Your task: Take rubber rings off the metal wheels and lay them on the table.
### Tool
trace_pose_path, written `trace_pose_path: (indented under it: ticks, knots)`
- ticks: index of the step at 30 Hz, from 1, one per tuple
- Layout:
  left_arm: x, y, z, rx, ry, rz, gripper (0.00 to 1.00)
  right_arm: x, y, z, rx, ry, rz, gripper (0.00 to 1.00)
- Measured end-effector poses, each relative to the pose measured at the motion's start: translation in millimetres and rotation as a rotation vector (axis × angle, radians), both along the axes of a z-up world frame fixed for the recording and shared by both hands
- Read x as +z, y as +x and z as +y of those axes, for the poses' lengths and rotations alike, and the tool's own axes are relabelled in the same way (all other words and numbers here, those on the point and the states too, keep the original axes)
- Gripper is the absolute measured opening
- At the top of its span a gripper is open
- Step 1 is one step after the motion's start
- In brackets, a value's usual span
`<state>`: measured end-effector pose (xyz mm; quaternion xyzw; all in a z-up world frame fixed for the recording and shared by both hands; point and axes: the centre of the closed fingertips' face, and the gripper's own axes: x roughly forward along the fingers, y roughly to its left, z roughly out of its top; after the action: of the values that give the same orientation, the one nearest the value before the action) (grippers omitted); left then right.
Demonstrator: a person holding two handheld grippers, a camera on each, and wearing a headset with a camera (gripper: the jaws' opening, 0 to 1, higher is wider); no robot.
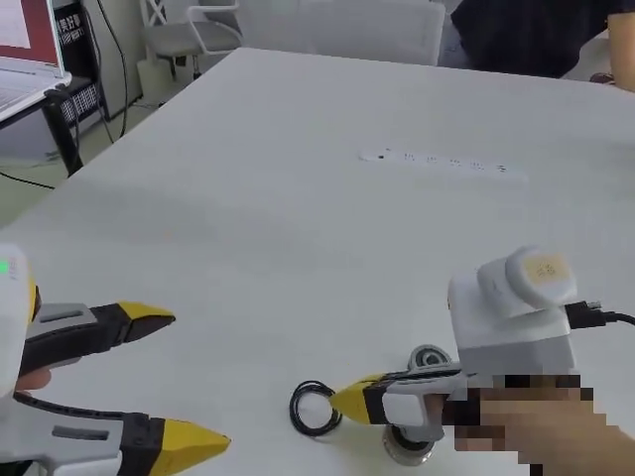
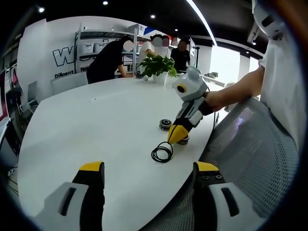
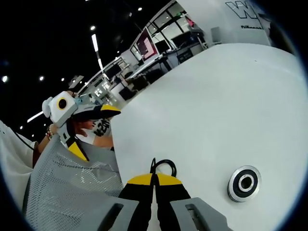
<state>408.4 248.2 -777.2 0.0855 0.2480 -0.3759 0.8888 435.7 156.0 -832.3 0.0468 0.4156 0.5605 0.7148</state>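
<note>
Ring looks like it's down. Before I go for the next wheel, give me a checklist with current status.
1. Black rubber ring lying on the white table: ok.
2. Right gripper clear of the ring: cannot tell; jaws shut, tips touching its edge.
3. Left gripper open and free: ok.
4. Round metal wheel flat on the table beside the right gripper: ok.
5. Rubber left on that wheel: cannot tell; a dark band shows on its face.
</note>
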Motion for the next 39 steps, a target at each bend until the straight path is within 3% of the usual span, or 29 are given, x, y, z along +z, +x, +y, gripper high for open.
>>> trace_pose_path:
  ticks: [4,11,25,39]
  knots:
    - [-0.7,-0.1,-0.3,-0.004,0.004,0.002,0.72,-1.7,0.5,-0.2,-0.003,-0.007,-0.001,0.0]
    - [-1.1,0.6,-0.2,-0.004,0.006,0.001,0.72,-6.7,6.4,-2.7,-0.014,-0.052,-0.053,0.0]
    - [-1.6,0.7,-0.1,0.001,0.005,0.002,0.72,-11.9,9.8,-4.7,-0.011,-0.089,-0.087,0.01]
    - [-0.2,0.1,0.0,0.005,0.004,-0.001,0.72,-4.5,16.4,-7.9,-0.034,-0.072,-0.103,0.01]
